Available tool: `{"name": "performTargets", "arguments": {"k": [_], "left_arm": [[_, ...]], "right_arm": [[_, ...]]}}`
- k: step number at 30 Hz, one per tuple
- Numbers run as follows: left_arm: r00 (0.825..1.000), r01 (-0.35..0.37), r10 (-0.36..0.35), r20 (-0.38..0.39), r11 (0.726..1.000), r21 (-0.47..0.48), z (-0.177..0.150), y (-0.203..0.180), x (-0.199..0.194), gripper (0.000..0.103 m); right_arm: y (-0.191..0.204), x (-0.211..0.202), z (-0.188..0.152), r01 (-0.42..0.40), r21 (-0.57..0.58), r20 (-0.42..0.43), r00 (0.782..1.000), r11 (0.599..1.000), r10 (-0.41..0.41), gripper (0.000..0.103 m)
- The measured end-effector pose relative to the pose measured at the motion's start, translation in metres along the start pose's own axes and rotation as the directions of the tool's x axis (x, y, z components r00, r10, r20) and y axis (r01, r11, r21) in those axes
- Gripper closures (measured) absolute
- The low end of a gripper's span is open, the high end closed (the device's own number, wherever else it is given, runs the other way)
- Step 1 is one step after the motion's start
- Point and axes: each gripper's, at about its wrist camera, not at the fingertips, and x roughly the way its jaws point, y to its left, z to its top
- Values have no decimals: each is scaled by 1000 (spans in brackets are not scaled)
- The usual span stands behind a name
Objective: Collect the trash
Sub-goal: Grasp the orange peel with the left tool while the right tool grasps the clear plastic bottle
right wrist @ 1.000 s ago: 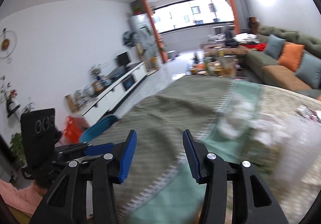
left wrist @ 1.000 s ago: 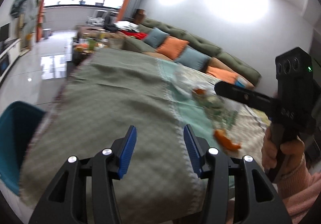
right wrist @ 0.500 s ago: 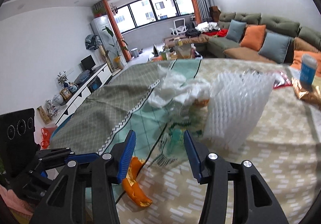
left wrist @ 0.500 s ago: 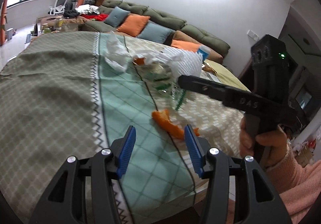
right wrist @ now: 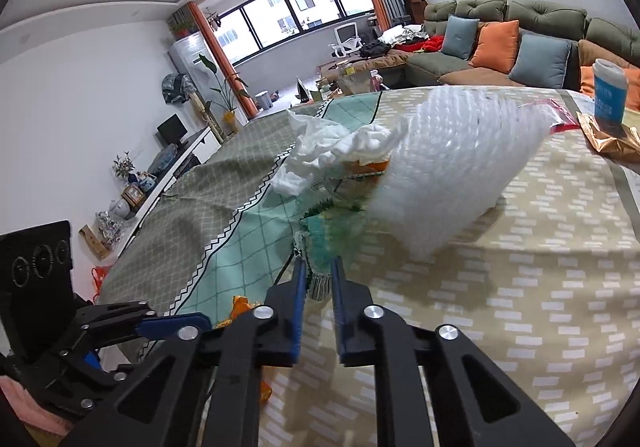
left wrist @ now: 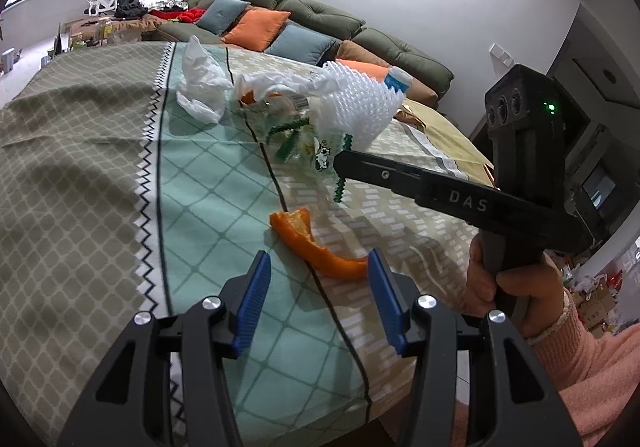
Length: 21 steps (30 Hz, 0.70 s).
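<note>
A curved strip of orange peel [left wrist: 316, 243] lies on the tablecloth [left wrist: 80, 167] just ahead of my left gripper [left wrist: 318, 259], which is open with the peel's near end between its fingertips, untouched. My right gripper [right wrist: 318, 267] is shut on the edge of a clear plastic wrapper with green print [right wrist: 328, 235]. In the left wrist view the right gripper [left wrist: 340, 167] reaches in from the right to the same wrapper [left wrist: 304, 139]. Behind it sit a white foam fruit net [right wrist: 452, 167], crumpled white tissue [right wrist: 320, 151] and another bit of orange peel [left wrist: 248, 97].
A blue-and-white cup [right wrist: 608, 95] stands on a gold foil wrapper [right wrist: 608, 139] at the far right of the table. A green sofa with orange and blue cushions [left wrist: 280, 27] runs behind. The table's near edge [left wrist: 320, 411] is just below my left gripper.
Both views swung from the bare cloth onto the trash pile and dropped closer. The right gripper's jaws closed on the clear wrapper. The left gripper came up to the orange peel, still open.
</note>
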Motion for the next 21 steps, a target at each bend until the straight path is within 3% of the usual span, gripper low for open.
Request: {"name": "performTargets", "arguments": {"k": [7,9,13,21], "left_arm": [[999,28,-29,-25,999,-42,4,4,10,55],[999,30,-32,-34,998,-53,7,7,12,70],[998,18,-22,-54,997,-81,8,14,17,90],[999,11,-13,-36,998,-70,8,16,9,93]], "right_arm": [[-2,-10,1,-34,-2,23,999,999,34,93],[-3,-13,1,-47,-1,27,999,999,47,93],[-2,-17,2,-63,-5,34,997,998,63,93],[7,-22,7,-96,-19,50,994,995,97,93]]}}
